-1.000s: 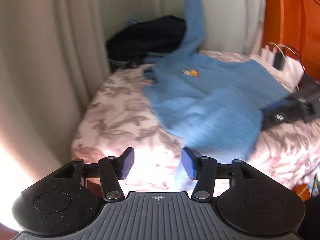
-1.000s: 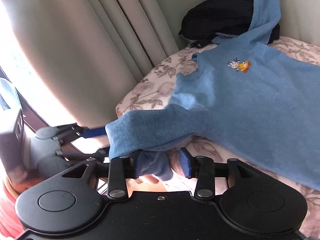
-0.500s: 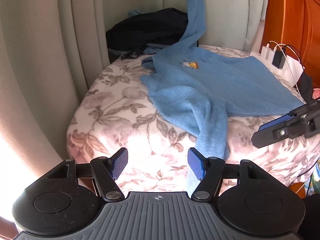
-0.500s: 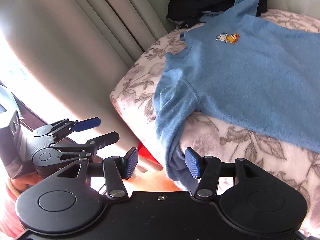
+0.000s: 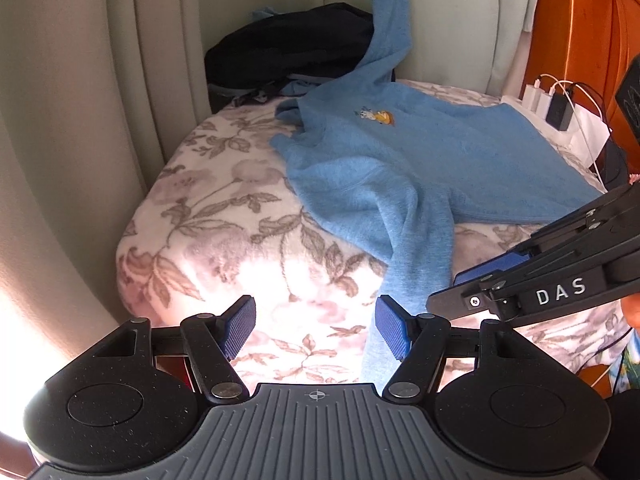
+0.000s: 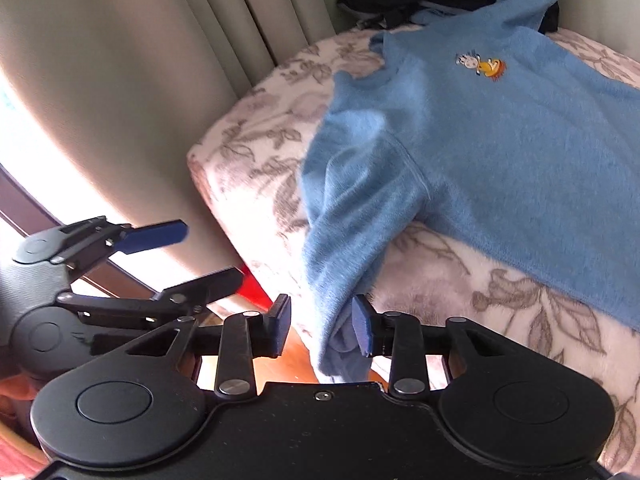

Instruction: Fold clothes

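A light blue sweater (image 5: 432, 160) with a small cartoon patch lies spread on the floral bed cover (image 5: 224, 220). One sleeve (image 5: 416, 264) hangs over the near edge of the bed; the other runs up the back wall. My left gripper (image 5: 316, 330) is open over the bed edge, just left of the hanging sleeve, holding nothing. My right gripper (image 6: 322, 326) is open with the hanging sleeve (image 6: 344, 248) dangling between its fingers, not clamped. The right gripper (image 5: 520, 284) also reaches in from the right of the left wrist view.
A dark bag (image 5: 292, 52) lies at the back of the bed. Beige curtains (image 5: 100, 100) close off the left side. A wooden headboard (image 5: 580, 40) and white chargers with cables (image 5: 552, 104) sit at the right. Orange floor (image 6: 292, 364) shows below the bed edge.
My right gripper has opened and let the sleeve go; the sleeve has dropped over the bed edge. Both grippers have drawn slightly closer to the bed.
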`<state>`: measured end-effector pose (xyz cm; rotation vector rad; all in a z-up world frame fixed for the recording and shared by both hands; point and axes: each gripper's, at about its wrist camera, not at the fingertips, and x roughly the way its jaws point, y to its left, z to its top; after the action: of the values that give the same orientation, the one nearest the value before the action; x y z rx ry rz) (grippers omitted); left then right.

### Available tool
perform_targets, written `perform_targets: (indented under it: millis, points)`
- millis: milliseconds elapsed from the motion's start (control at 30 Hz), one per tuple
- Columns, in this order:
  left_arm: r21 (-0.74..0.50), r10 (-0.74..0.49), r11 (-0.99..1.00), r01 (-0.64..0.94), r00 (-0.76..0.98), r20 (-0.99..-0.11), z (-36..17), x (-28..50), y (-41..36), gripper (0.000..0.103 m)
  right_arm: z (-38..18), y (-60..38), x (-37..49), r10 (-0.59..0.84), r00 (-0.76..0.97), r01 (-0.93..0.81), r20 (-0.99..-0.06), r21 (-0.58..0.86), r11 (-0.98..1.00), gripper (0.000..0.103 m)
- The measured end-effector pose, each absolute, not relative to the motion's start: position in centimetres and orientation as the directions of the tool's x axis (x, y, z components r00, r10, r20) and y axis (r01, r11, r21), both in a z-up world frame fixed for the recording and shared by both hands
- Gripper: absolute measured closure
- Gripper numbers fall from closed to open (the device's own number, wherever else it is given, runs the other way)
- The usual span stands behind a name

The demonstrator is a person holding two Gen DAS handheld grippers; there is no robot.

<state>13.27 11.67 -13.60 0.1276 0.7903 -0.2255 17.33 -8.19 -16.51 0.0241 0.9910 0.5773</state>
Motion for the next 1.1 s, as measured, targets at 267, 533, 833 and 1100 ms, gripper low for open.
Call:
perform_targets:
  millis: [267, 533, 833, 1100]
  points:
    - [0.024, -0.158, 0.968, 0.25, 0.68, -0.716, -13.6, 13.2, 11.3, 0.04, -16.8, -7.3, 17.9, 0.442, 0.426, -0.418, -0.79, 0.262, 0.87, 0.1]
    - [0.016, -0.169, 0.967, 0.255, 0.684, -0.709, -13.6, 13.2, 11.0, 0.04, -15.2, -8.4, 17.0, 0.481, 0.447, -0.446, -0.754, 0.279, 0.851, 0.101]
    - [-0.021, -0.236, 0.952, 0.306, 0.688, -0.686, -13.5, 13.6, 9.5, 0.04, -12.4, -14.4, 17.3, 0.462, 0.546, -0.39, -0.699, 0.277, 0.878, 0.101]
    - [-0.063, -0.317, 0.927, 0.37, 0.679, -0.662, -13.4, 14.4, 7.0, 0.039, -12.8, -16.5, 18.3, 0.369, 0.581, -0.322, -0.725, 0.212, 0.923, 0.102]
